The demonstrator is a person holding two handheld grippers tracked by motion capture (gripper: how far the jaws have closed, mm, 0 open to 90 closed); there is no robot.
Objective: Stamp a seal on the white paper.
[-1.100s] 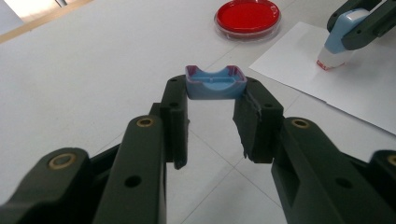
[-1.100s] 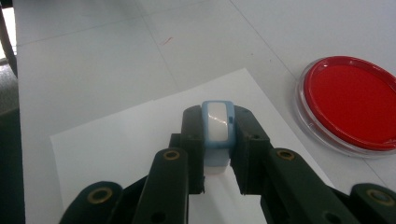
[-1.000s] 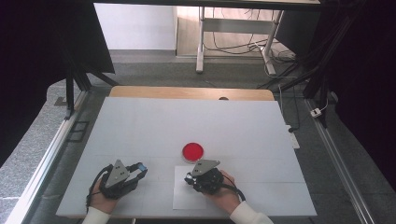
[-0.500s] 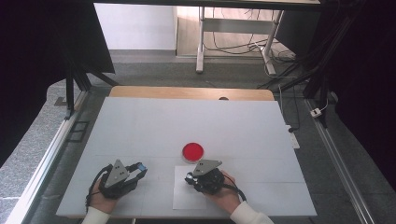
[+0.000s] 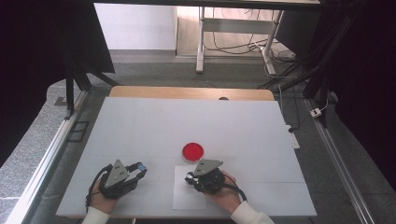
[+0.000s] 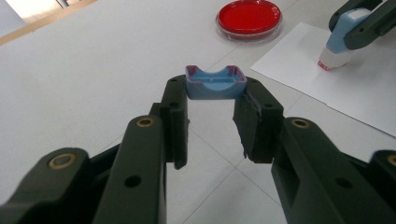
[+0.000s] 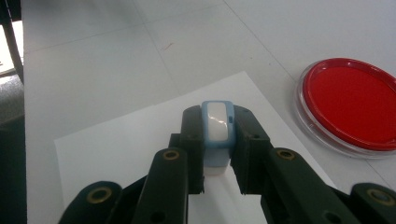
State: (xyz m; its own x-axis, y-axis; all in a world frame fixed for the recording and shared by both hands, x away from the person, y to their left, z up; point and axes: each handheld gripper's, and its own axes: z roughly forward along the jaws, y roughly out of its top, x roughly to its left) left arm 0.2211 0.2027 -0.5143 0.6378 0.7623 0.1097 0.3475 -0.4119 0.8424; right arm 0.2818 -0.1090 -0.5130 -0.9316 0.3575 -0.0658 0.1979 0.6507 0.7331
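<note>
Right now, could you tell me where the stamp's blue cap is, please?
The blue cap sits clamped between the left tongs, above the table, left of the white paper in the left gripper view.

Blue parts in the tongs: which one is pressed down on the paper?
The stamp in the right tongs; its base meets the paper. The left tongs hold only the cap, above bare table.

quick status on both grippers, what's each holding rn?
Left gripper: closed on the blue stamp cap.
Right gripper: closed on the blue and white stamp, set upright on the white paper.
</note>
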